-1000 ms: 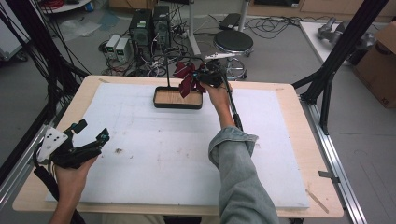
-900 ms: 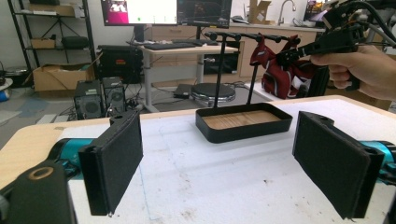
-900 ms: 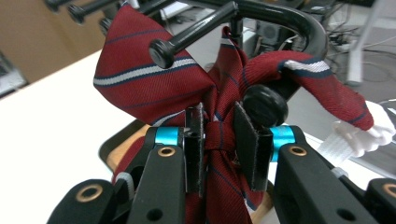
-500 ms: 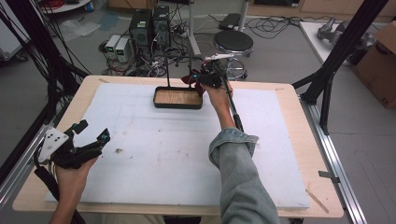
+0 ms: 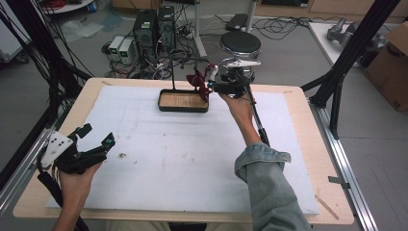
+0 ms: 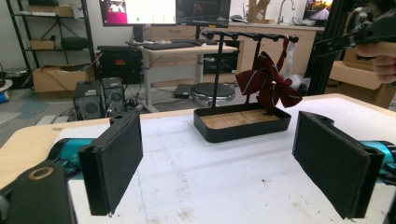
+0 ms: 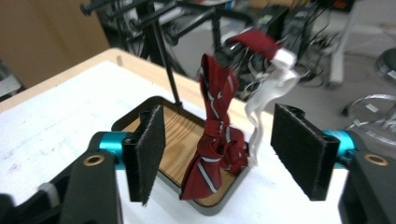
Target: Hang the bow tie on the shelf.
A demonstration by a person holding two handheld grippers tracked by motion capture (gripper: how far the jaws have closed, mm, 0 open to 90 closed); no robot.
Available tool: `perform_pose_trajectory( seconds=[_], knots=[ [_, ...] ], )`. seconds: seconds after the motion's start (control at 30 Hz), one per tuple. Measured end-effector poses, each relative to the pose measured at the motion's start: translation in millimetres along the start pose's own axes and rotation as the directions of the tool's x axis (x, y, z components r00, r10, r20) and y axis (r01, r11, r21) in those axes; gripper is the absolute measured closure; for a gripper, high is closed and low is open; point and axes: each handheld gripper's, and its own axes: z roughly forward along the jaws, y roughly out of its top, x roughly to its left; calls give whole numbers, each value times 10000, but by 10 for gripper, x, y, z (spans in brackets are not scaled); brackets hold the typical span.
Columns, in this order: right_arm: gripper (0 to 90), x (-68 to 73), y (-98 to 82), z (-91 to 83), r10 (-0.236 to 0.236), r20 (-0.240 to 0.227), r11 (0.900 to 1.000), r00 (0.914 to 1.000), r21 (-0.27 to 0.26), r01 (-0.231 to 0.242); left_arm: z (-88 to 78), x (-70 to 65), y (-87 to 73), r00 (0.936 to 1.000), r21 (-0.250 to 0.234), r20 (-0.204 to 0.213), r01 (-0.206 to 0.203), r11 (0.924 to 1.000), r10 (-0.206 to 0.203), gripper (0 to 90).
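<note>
Hanging from the stand (image 5: pixel 179 83), a bow tie (image 7: pixel 215 140) fronts the wide-open, empty right claw (image 7: pixel 224 156); left claw (image 6: pixel 233 163) likewise.

Wooden table (image 5: pixel 308 103) topped by a white sheet (image 5: pixel 168 163) covering most of it; black wood-floored tray stand (image 5: pixel 184 102) sits near the far edge, center.

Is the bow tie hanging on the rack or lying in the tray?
Hanging: the bow tie dangles by its strap from the rack's bar, above the tray.

Black claw (image 6: pixel 224 172) pads, teal collars, rolled denim sleeve (image 5: pixel 269 187).
</note>
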Motion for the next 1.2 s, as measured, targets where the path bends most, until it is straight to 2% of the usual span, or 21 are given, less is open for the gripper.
perform_pose_trajectory(
  seconds=[0.03, 0.07, 0.13, 0.2, 0.27, 0.33, 0.37, 0.4, 0.47, 0.53, 0.57, 0.6, 0.7, 0.77, 0.9, 1.07, 1.2],
  knots=[
    [304, 0, 0, 0, 0, 0, 10000, 10000, 0, 0, 0, 0, 0, 10000, 0, 0, 0, 10000, 0, 163],
    [268, -3, -16, -101, 112, 125, 9999, 9999, -24, -112, 9, -6, 2, 10000, 0, 15, -25, 10000, 25, 163],
    [253, 4, -39, -188, 58, 273, 9997, 9996, -223, -51, 21, -17, 2, 10000, -8, 45, -19, 10000, 19, 163],
    [203, 11, -75, -306, 8, 679, 9986, 9977, -520, 28, 45, -37, -13, 10000, 37, 5, -70, 10000, 70, 163],
    [154, -3, -108, -411, 236, 913, 9978, 9955, -634, -178, 57, -47, -25, 10000, 99, 9, -67, 9999, 66, 163],
    [137, 0, -172, -539, 325, 1228, 9945, 9919, -1026, -199, 63, -60, -33, 10000, 115, -10, -98, 9999, 98, 163],
    [137, 0, -172, -539, 325, 1228, 9945, 9919, -1026, -199, 63, -60, -33, 10000, 115, -10, -98, 9999, 98, 163],
    [114, -7, -209, -630, 421, 1334, 9952, 9902, -937, -297, 62, -70, -45, 9998, 133, -45, -170, 9998, 171, 163],
    [114, -6, -267, -735, 397, 1480, 9921, 9882, -1239, -213, 60, -72, -55, 9998, 194, -58, -180, 9996, 181, 163],
    [114, -6, -296, -787, 455, 1526, 9913, 9872, -1290, -257, 59, -73, -58, 9998, 203, -62, -178, 9996, 180, 163],
    [114, -7, -363, -899, 567, 1585, 9890, 9857, -1442, -337, 59, -71, -62, 9998, 214, -85, -193, 9996, 195, 163],
    [114, -11, -390, -940, 573, 1603, 9881, 9854, -1499, -331, 59, -66, -62, 9997, 256, -104, -198, 9995, 201, 163],
    [114, -38, -493, -1103, 851, 1802, 9881, 9799, -1414, -598, 68, -58, -68, 9997, 274, -163, -200, 9994, 205, 161],
    [114, -56, -588, -1241, 1110, 1863, 9828, 9762, -1666, -799, 74, -55, -74, 9996, 295, -200, -188, 9994, 194, 161],
    [114, -60, -777, -1457, 1259, 2128, 9763, 9690, -1998, -829, 86, -51, -88, 9995, 342, -214, -206, 9992, 213, 161],
    [114, -63, -989, -1663, 1362, 2225, 9701, 9654, -2276, -844, 100, -57, -103, 9994, 410, -237, -250, 9988, 260, 161],
    [114, -36, -1163, -1781, 1409, 2366, 9701, 9613, -2267, -864, 107, -65, -119, 9992, 506, -252, -308, 9982, 321, 160]
  ],
)
